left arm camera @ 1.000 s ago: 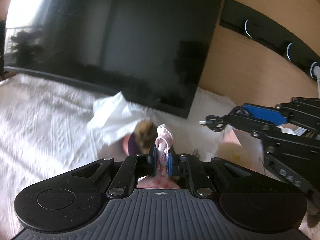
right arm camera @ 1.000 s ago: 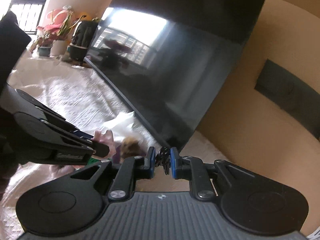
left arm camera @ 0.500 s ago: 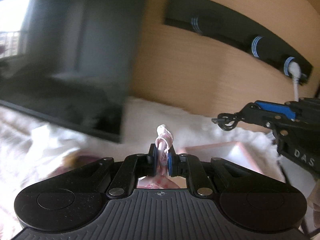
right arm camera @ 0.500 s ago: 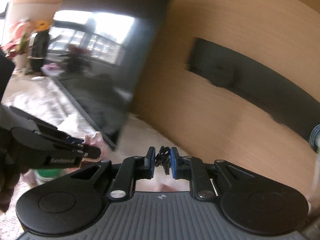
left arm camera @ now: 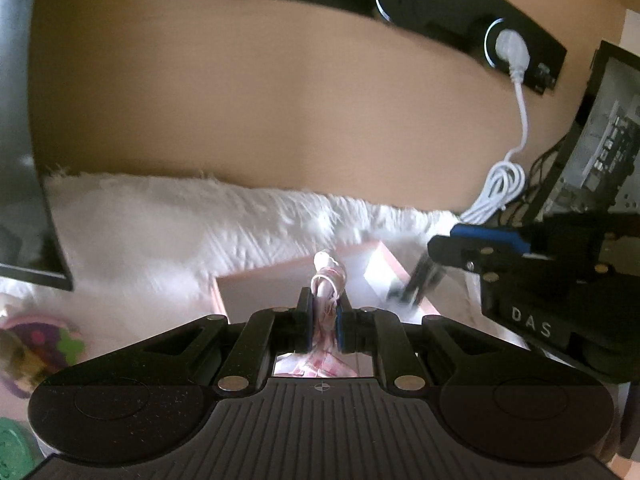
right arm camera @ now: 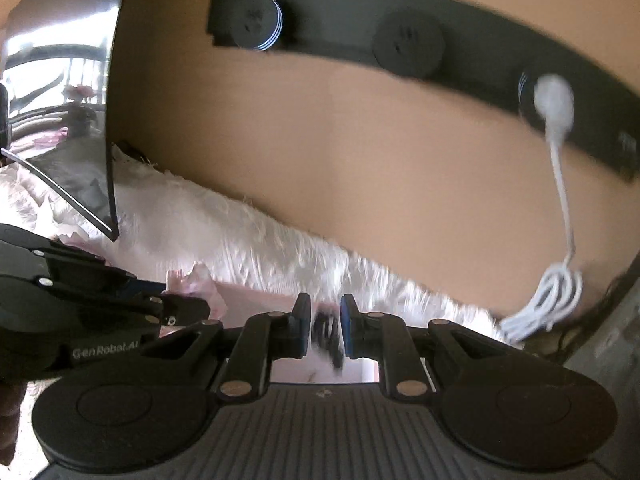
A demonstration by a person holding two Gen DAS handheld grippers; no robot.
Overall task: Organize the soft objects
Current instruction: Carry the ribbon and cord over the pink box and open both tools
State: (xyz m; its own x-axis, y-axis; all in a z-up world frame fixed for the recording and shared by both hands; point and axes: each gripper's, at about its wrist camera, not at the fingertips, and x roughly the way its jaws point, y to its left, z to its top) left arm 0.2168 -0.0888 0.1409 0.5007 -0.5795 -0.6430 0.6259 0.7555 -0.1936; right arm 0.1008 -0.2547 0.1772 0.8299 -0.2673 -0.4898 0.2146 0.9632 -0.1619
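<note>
My left gripper [left arm camera: 323, 312] is shut on a pink-and-white fabric item [left arm camera: 327, 280] and holds it over a pink box [left arm camera: 280, 280] on the white furry cover. My right gripper [right arm camera: 325, 320] has its jaws slightly apart, with a black cable bundle [right arm camera: 327, 336] blurred between and below them, over the same box [right arm camera: 256, 300]. In the left wrist view the right gripper [left arm camera: 424, 276] is at the right with the cable [left arm camera: 416, 284] hanging into the box. In the right wrist view the left gripper [right arm camera: 192, 308] comes in from the left with the pink fabric [right arm camera: 196, 280].
A dark TV screen [left arm camera: 20, 120] stands at the left. A black socket strip [left arm camera: 440, 12] on the tan wall holds a white plug and coiled cord [left arm camera: 500, 184]. Colourful soft toys [left arm camera: 36, 340] lie at the lower left. A dark device [left arm camera: 600, 140] stands at the right.
Both grippers swung right, away from the TV, to above the pink box. The right jaws have opened a little and the cable now looks blurred, dropping between them.
</note>
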